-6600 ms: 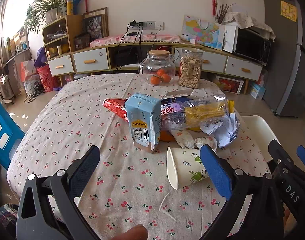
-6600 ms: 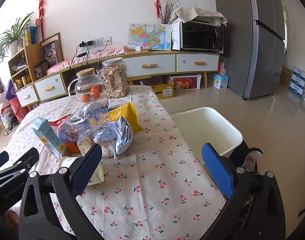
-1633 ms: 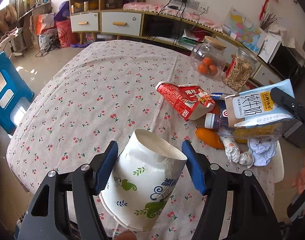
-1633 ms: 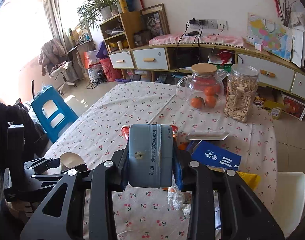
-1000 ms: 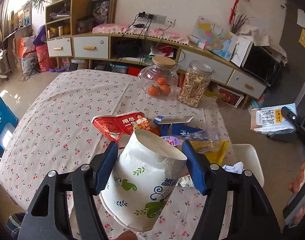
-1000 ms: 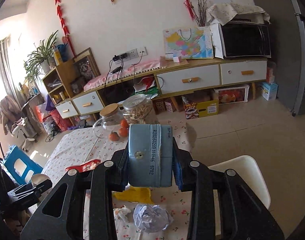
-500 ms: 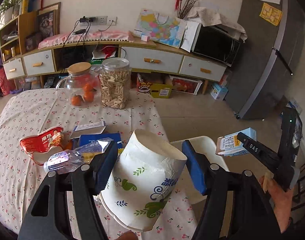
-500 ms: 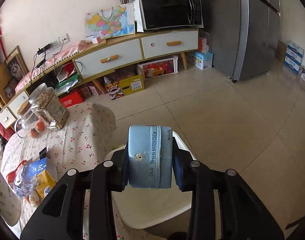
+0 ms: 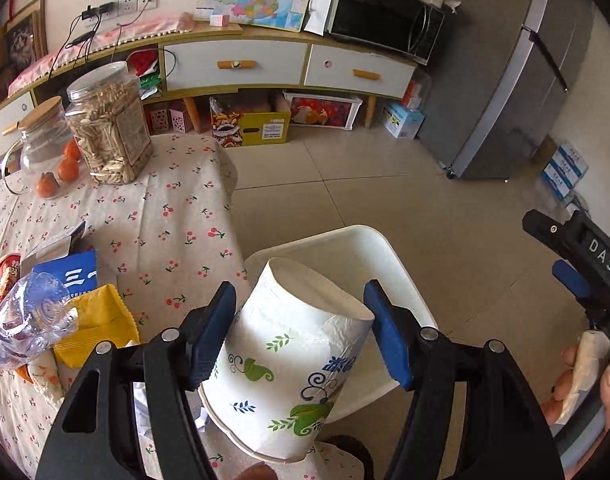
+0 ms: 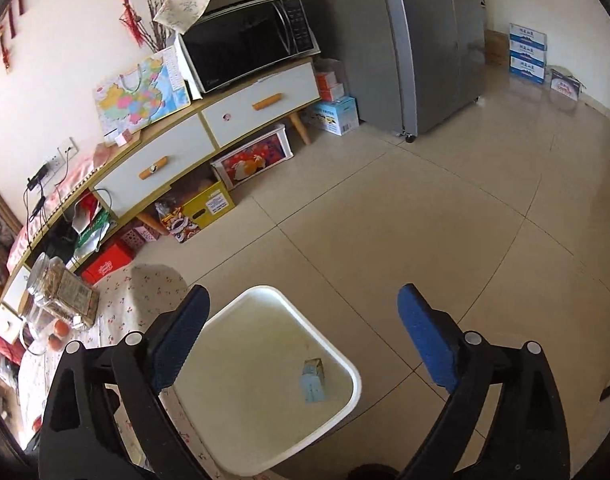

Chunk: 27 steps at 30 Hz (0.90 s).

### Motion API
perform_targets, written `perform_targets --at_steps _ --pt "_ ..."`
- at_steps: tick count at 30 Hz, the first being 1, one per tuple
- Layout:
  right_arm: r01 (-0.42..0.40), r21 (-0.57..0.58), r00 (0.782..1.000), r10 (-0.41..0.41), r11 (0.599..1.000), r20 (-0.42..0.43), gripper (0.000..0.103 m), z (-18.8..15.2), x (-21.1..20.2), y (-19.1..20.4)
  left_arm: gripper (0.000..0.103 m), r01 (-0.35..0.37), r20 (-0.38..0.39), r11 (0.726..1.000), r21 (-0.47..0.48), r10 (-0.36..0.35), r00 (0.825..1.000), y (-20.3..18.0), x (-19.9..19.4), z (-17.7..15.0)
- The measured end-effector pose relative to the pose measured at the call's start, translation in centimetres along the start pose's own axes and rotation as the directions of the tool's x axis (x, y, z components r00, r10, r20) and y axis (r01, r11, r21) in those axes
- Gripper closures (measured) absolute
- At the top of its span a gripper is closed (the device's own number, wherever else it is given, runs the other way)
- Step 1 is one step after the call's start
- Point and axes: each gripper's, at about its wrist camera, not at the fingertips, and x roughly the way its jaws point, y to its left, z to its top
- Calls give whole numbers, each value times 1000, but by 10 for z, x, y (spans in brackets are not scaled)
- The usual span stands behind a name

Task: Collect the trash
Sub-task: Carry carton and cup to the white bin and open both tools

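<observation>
A paper cup (image 9: 301,364) is squeezed in the left gripper (image 9: 300,334) above the white bin (image 10: 265,384), where a milk carton (image 10: 313,380) lies under the wide-open right gripper (image 10: 303,344).

My left gripper (image 9: 299,330) and right gripper (image 10: 303,334) are black plastic frames with silver screws and blue-padded jaws, one stamped "DAS" in white, gripped by my bare-skinned right hand (image 9: 585,380).
</observation>
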Motion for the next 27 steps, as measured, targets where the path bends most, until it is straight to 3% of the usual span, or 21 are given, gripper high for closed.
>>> perform_targets --at_steps 10,13,27 --pt "93 9 995 -93 996 39 7 5 3 -15 37 20 -81 999 26 -17 997 -24 47 -1" --pt "109 1 992 -109 994 67 7 7 0 -15 30 21 -102 999 24 -18 995 -24 53 -4" --pt "220 -120 966 -199 968 162 7 4 -23 14 21 -75 -25 995 71 77 997 -6 15 -17"
